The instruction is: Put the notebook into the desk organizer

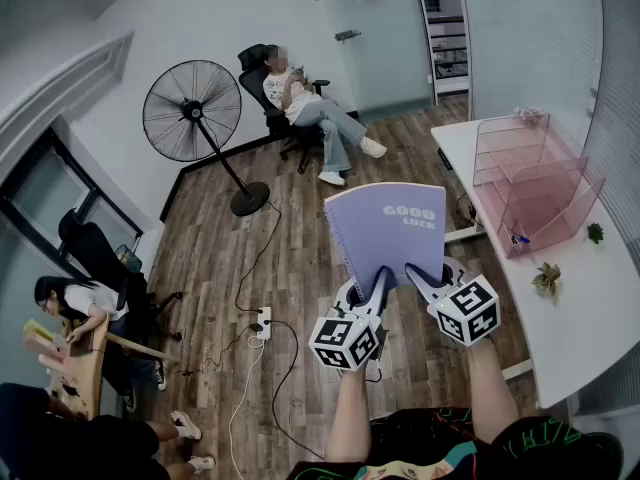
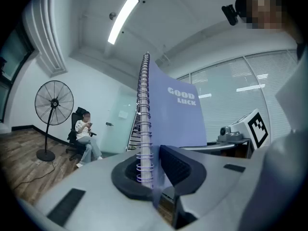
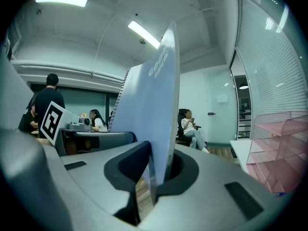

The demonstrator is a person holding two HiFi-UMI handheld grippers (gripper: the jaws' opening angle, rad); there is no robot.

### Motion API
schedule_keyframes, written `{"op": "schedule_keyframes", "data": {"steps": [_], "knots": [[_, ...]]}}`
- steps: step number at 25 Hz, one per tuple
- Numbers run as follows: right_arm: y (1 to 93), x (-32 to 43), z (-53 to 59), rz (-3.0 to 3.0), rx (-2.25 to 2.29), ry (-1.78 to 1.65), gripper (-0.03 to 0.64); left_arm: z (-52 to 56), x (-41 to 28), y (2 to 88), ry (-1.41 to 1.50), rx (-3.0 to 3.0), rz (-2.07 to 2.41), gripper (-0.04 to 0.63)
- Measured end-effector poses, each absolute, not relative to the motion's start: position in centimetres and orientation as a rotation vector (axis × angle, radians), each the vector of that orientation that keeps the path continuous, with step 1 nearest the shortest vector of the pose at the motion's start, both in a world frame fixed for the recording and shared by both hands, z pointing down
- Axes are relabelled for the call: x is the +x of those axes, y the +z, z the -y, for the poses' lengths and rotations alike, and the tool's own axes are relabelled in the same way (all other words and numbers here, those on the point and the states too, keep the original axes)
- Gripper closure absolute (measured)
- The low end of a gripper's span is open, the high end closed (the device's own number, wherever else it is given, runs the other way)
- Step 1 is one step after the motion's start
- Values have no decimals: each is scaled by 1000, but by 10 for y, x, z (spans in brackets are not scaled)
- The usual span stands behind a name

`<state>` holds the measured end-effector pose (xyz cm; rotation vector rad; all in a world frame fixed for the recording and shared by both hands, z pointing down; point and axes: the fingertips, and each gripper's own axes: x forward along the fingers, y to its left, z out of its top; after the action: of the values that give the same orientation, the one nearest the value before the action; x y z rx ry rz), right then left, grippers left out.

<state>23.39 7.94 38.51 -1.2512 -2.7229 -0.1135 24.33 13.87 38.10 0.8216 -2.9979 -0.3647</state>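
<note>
Purple notebook (image 1: pixel 385 230) stands upright, its bottom edge clamped in both nearly closed jaws: left gripper (image 1: pixel 377 286) at the spiral side, right gripper (image 1: pixel 420 281) at the open edge. The pink desk organizer (image 1: pixel 530 183) stands apart, right of the jaws.

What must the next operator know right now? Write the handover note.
The left gripper is shut on the spiral edge of the notebook.
The right gripper is shut on its opposite edge.
The notebook is held upright in the air over the floor, short of the desk.
The desk organizer, pink, stands on the desk to the right.
Done: notebook lifted. Left: carry it over, slot it into the desk organizer, release.
</note>
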Motion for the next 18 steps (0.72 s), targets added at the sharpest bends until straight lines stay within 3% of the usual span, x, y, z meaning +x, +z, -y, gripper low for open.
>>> {"op": "schedule_keyframes", "data": {"steps": [18], "knots": [[392, 195, -81, 2715, -1253, -113, 555, -139, 210, 386, -346, 797, 2993, 546]]}}
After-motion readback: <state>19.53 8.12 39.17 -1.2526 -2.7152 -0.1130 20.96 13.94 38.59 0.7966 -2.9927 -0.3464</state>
